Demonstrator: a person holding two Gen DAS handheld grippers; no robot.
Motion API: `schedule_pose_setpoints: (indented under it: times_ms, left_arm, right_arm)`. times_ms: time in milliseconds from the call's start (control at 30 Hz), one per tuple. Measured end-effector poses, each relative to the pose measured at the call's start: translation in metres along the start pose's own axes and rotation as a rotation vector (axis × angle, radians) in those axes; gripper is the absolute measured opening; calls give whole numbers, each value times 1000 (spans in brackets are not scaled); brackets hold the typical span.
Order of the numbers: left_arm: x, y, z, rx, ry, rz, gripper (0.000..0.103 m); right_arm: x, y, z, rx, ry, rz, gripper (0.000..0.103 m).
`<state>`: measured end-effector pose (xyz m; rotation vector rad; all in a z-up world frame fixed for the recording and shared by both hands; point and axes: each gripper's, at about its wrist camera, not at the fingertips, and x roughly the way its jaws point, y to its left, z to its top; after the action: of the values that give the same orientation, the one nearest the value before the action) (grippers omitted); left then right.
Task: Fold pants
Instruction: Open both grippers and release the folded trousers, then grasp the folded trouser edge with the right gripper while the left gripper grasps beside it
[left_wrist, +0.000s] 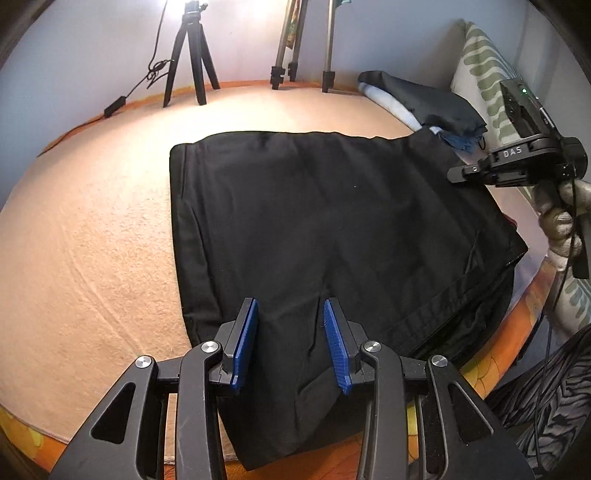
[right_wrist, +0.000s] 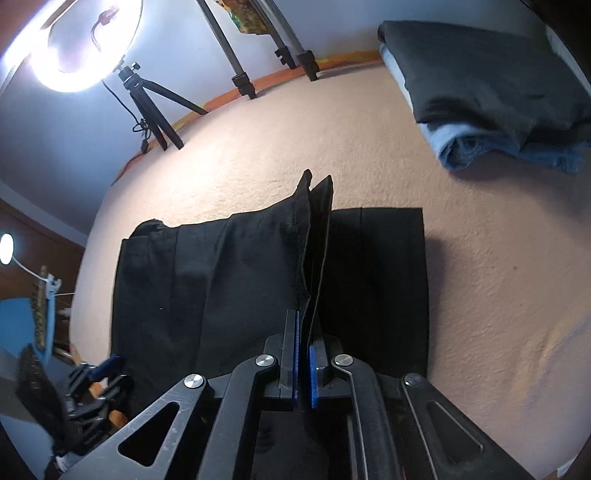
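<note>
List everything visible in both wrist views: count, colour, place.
pants: one, black, folded flat on the peach carpet
folded clothes: one stack, dark over light blue, far right
small tripod: one, black, by the wall
tripod legs: several, grey, by the wall
ring light: one, white, lit, upper left
left gripper: blue-padded fingers apart, pants between
right gripper: fingers pinching a raised pants edge
hand: one, holding right gripper

A peach textured blanket (left_wrist: 92, 229) covers the surface. A small black tripod (left_wrist: 190, 55) and grey metal tripod legs (left_wrist: 295, 44) stand at its far edge. A stack of folded dark and blue garments (right_wrist: 487, 96) lies nearby, under a glowing ring light (right_wrist: 85, 44).
</note>
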<state>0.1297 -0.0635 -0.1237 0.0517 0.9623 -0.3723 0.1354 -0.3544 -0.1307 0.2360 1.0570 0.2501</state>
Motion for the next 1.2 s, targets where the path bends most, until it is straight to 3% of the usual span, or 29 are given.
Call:
schedule_pose_setpoints:
  times_ms: [67,100,200,367,467,700,800,900,1100,1200]
  left_arm:
    - [0,0,0,0,-2,2,35]
    - [-1,1,0,-2,-3,1,35]
    - [-3,3,1,-25,-5,-8,35]
    - [-10,12,3,-73,-34,-14,35]
    - [-15,23,3,-113,-42,-13,35]
    - [-21,33,-4,-134,-40,-5,35]
    - [-24,33,-6,-131,-42,-4,35]
    - [-29,37,-9,-155,-46,-17,35]
    - [-30,47,-16,-196,-32,-32,36]
    - [-30,51,-20,-211,-28,-46,36]
  right_arm:
    - [-9,-5,-1,1,-25,-35,21]
    - [-18,-7,-1,-1,-50,-65,23]
    - [-45,-8,-5,-13,-113,-37,24]
    - [-61,24,-18,-143,-155,-42,33]
    - [-55,55,-23,-221,-153,2,35]
    - [-12,139,-15,-372,-108,85,35]
    - [19,173,-5,-401,-34,120,35]
    - [46,202,3,-413,2,117,35]
    - [85,249,11,-440,82,101,46]
    - [104,260,18,-427,128,45,46]
